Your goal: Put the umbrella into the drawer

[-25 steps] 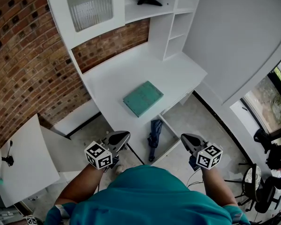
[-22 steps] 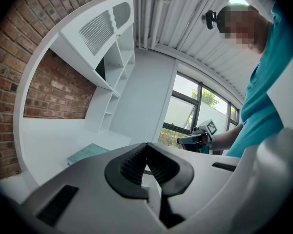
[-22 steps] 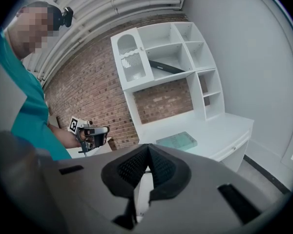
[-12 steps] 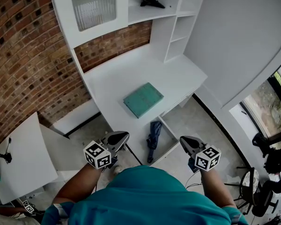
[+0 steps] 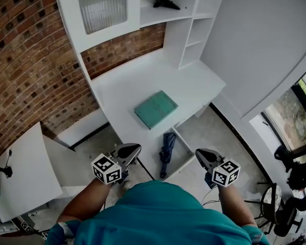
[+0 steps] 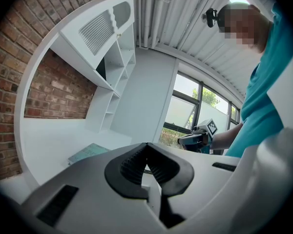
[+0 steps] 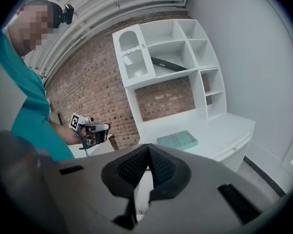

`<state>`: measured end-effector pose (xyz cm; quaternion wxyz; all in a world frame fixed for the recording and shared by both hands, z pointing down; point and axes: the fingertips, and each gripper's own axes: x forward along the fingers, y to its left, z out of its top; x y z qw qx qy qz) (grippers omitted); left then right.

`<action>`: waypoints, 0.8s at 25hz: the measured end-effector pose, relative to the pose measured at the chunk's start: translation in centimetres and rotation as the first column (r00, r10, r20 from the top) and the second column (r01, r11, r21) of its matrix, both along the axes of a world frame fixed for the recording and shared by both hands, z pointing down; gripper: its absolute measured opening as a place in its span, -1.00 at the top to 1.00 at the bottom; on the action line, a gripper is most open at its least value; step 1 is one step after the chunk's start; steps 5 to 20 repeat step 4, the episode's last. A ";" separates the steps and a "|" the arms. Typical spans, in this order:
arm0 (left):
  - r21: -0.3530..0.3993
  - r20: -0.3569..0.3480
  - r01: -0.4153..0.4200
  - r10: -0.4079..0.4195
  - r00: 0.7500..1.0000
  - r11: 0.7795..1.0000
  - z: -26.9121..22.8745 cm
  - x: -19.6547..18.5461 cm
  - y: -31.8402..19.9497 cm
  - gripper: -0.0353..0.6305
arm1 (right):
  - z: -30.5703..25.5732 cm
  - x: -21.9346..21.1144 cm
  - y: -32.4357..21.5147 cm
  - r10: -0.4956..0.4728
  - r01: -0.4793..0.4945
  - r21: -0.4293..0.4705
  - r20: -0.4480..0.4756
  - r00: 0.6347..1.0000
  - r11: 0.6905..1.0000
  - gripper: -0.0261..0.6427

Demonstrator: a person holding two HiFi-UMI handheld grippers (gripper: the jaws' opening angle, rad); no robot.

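A dark blue folded umbrella [image 5: 168, 146] lies inside the open drawer [image 5: 185, 140] under the white desk [image 5: 122, 88]. My left gripper [image 5: 132, 150] hovers left of the drawer, near my body, its jaws shut on nothing. To the right of the drawer, my right gripper [image 5: 200, 154] is held at about the same height, also shut and empty. Neither touches the umbrella. In the left gripper view its own tips [image 6: 146, 147] meet, with the right gripper [image 6: 195, 139] beyond. The right gripper view shows its closed tips [image 7: 148, 149] and the left gripper [image 7: 93, 130].
A teal book [image 5: 156, 107] lies on the desk above the drawer. White shelves [image 5: 191, 34] and a cabinet door with ribbed glass [image 5: 102, 6] rise behind it, against a brick wall [image 5: 25, 65]. A small white table [image 5: 20, 172] stands at the left, office chairs [image 5: 283, 198] at the right.
The head view shifted slightly a second ago. Both grippers and the umbrella have stayed where they were.
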<state>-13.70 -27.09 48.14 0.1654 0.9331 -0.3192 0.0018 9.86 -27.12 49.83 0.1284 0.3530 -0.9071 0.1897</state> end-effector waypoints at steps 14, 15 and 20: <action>-0.001 0.001 -0.001 0.001 1.000 1.000 0.1 0.1 0.2 0.85 | -0.1 0.0 0.2 -0.005 0.005 0.005 -0.001 1.000 1.000 0.86; -0.001 0.001 -0.001 0.001 1.000 1.000 0.1 0.1 0.2 0.85 | -0.1 0.0 0.2 -0.005 0.005 0.005 -0.001 1.000 1.000 0.86; -0.001 0.001 -0.001 0.001 1.000 1.000 0.1 0.1 0.2 0.85 | -0.1 0.0 0.2 -0.005 0.005 0.005 -0.001 1.000 1.000 0.86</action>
